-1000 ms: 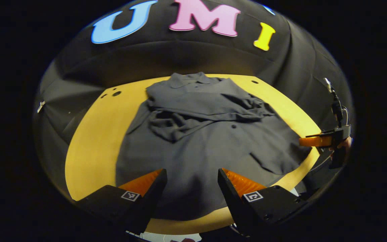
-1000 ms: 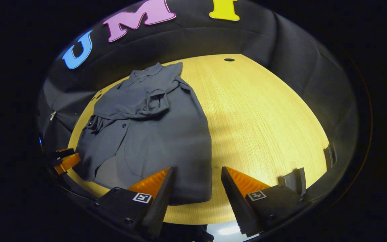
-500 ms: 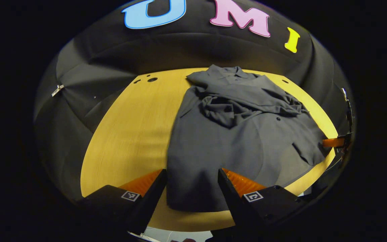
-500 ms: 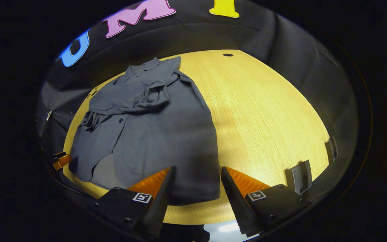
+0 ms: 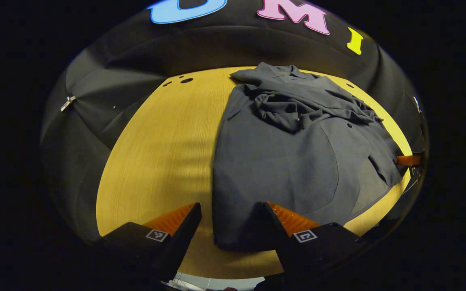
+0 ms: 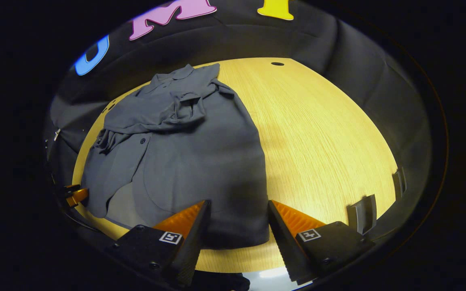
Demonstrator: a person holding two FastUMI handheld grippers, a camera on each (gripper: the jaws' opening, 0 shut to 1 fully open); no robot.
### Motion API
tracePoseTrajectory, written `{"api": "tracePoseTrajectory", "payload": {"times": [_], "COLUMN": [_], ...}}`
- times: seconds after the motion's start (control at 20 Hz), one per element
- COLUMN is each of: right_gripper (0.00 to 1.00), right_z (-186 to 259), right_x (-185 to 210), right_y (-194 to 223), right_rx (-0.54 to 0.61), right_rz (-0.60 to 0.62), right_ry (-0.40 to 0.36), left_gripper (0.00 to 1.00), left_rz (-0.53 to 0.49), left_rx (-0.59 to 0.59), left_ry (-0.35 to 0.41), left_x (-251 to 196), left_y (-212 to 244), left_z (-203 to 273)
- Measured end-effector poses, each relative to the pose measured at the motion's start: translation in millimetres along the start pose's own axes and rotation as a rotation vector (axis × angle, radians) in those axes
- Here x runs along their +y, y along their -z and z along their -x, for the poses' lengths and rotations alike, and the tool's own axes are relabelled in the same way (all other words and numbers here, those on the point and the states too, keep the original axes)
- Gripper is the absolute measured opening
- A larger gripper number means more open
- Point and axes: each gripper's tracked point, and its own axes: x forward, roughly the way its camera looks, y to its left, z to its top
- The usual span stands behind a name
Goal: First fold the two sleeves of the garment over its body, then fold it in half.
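Here the left gripper (image 5: 229, 214) stood wide open and held nothing. Its two wedge-shaped fingers (image 5: 174, 218), ribbed on their inner faces, straddled the near left corner of the dark grey button-up garment (image 5: 281, 161) without visibly pressing the cloth. The right gripper (image 6: 237, 214) was spread just as wide, also empty, and its fingers (image 6: 184, 220) framed the near right corner of the same garment's hem; whether they touched the fabric could not be told. Each gripper body carried a small square black-and-white marker.

The garment lay on the round, pale wooden table (image 5: 156, 153) with fine straight grain, its collar at the far edge and its hem toward the grippers. It was a soft, matte woven cloth. The lower body lay mostly smooth and flat, with a curved hem edge and one front panel flapped loosely aside. Both sleeves (image 5: 297, 107) were drawn across the chest just below the collar, where they sat as a bunched, creased heap rather than a tidy fold. A few small dark buttons showed along the front near that heap.

Beyond the garment, the table had small round holes near its far edge. In the right gripper view, two grey curved clips (image 6: 362, 208) stood at the table's rim, well apart from the garment.
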Motion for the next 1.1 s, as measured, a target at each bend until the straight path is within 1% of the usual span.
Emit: {"api": "tracePoseTrajectory", "payload": {"times": [0.05, 0.1, 0.15, 0.2, 0.25, 0.3, 0.35, 0.4, 0.45, 0.5, 0.6, 0.7, 0.8, 0.85, 1.0, 1.1], "right_gripper": [1.0, 0.96, 0.86, 0.86, 0.87, 0.6, 0.34, 0.07, 0.07, 0.06, 0.06, 0.05, 0.05, 0.05, 0.05, 0.05], "right_z": [-2, -3, -2, -2, -2, -4, -1, -4, -3, -3, 2, 11, 24, 33, 59, 77], "right_x": [-2, -2, 0, -1, 4, 15, 24, 22, 22, 22, 22, 25, 25, 22, 17, 17], "right_y": [1, 1, 2, 3, 2, 1, 4, 3, 2, 4, 1, 1, 6, 14, 50, 60], "right_rx": [0.003, 0.002, 0.0, -0.011, -0.019, -0.022, 0.004, 0.018, 0.039, 0.046, 0.029, 0.022, 0.033, 0.041, 0.062, 0.065], "right_rz": [0.017, 0.044, 0.074, 0.084, 0.08, 0.095, 0.076, 0.034, 0.001, -0.018, 0.001, 0.014, 0.003, -0.007, -0.015, -0.011], "right_ry": [0.015, 0.027, 0.029, 0.03, 0.01, -0.045, -0.096, -0.099, -0.106, -0.104, -0.101, -0.118, -0.138, -0.146, -0.166, -0.186], "left_gripper": [0.97, 0.98, 0.96, 0.91, 0.79, 0.75, 0.43, 0.11, 0.06, 0.06, 0.06, 0.06, 0.06, 0.06, 0.06, 0.06], "left_rz": [-0.003, 0.013, 0.054, 0.056, 0.025, -0.016, -0.053, -0.079, -0.085, -0.073, -0.05, -0.031, -0.013, -0.002, 0.038, 0.054], "left_rx": [-0.012, 0.001, 0.0, 0.0, -0.003, 0.002, -0.003, -0.007, 0.003, 0.009, 0.01, 0.007, 0.022, 0.033, 0.076, 0.094], "left_ry": [0.01, 0.029, 0.047, 0.042, 0.067, 0.111, 0.103, 0.088, 0.084, 0.087, 0.102, 0.118, 0.135, 0.144, 0.17, 0.189], "left_x": [0, -2, -6, -8, -17, -28, -30, -27, -27, -27, -31, -32, -34, -34, -34, -37], "left_y": [-2, 0, 0, -3, -2, -4, -1, -2, -2, -2, 1, 5, 20, 29, 39, 63], "left_z": [1, 0, -1, 0, -3, -1, 0, -2, -4, -2, 8, 19, 37, 46, 66, 88]}}
